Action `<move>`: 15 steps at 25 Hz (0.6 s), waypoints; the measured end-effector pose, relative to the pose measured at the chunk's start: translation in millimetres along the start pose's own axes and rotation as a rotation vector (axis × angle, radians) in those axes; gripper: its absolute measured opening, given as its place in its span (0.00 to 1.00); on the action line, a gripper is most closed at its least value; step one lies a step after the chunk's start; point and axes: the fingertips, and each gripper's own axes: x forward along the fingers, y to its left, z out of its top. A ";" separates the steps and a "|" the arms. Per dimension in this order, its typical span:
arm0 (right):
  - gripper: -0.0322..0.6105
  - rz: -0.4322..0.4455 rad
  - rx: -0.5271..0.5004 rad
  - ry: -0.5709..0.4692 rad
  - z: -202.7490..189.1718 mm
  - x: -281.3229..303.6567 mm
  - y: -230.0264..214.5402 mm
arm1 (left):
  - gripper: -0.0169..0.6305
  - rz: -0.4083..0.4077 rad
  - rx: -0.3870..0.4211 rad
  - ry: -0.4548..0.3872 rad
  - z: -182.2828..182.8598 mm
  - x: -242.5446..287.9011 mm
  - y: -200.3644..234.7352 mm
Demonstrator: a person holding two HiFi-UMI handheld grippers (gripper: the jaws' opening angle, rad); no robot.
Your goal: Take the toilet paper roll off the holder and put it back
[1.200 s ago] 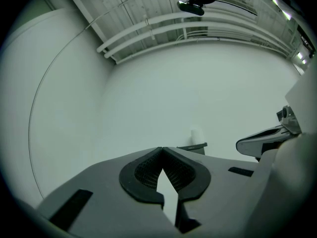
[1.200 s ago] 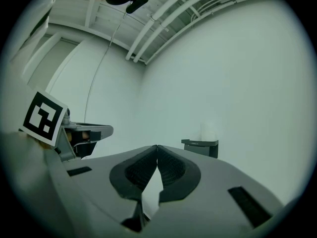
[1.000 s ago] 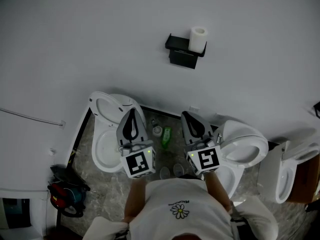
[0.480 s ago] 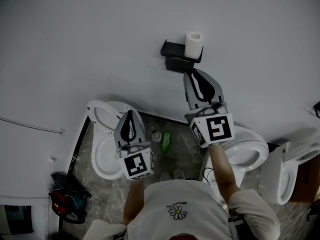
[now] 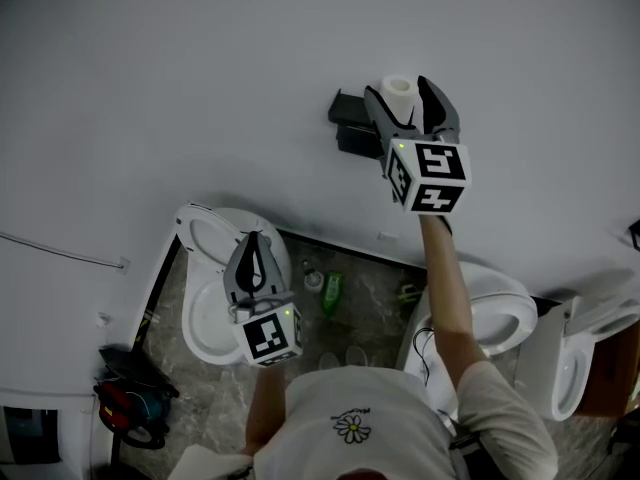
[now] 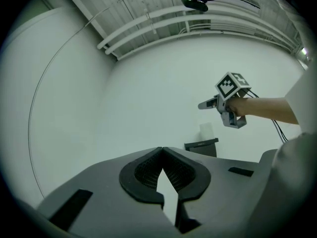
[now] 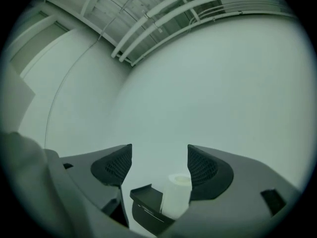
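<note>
A white toilet paper roll [image 5: 399, 92] stands upright on the right end of a black wall holder [image 5: 350, 128]. My right gripper [image 5: 401, 86] is raised to it. Its jaws are opening and stand wide on either side of the roll, without touching it. In the right gripper view the roll [image 7: 176, 197] and holder [image 7: 146, 202] lie low between the fingers of that gripper [image 7: 159, 155]. My left gripper [image 5: 251, 245] hangs low over a toilet, shut and empty, its tips meeting [image 6: 162, 149]. The left gripper view shows the roll [image 6: 205, 131], the holder [image 6: 202, 147] and the right gripper [image 6: 203, 106].
A plain white wall fills the upper view. Below stand three white toilets [image 5: 205, 308] [image 5: 490, 303] [image 5: 580, 343] on a marbled floor. A green bottle [image 5: 332, 290] and small items lie between them. A red and black bag [image 5: 130, 396] sits at lower left.
My right gripper rose from beside the toilets up to the roll on the holder, and its jaws went from shut to wide apart. The left gripper stayed low, shut.
</note>
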 end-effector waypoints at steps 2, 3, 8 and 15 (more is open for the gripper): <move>0.53 -0.047 0.026 0.064 -24.8 16.1 -13.7 | 0.05 -0.001 0.000 0.007 -2.9 1.2 0.0; 0.54 -0.067 0.040 0.096 -37.6 23.1 -19.8 | 0.05 0.000 -0.001 0.009 -4.0 1.6 0.2; 0.55 -0.132 0.072 0.216 -89.1 42.2 -40.9 | 0.05 0.004 -0.002 0.017 -9.3 4.4 1.9; 0.56 -0.132 0.081 0.302 -125.6 55.8 -45.4 | 0.05 -0.004 0.009 0.025 -12.0 7.8 2.8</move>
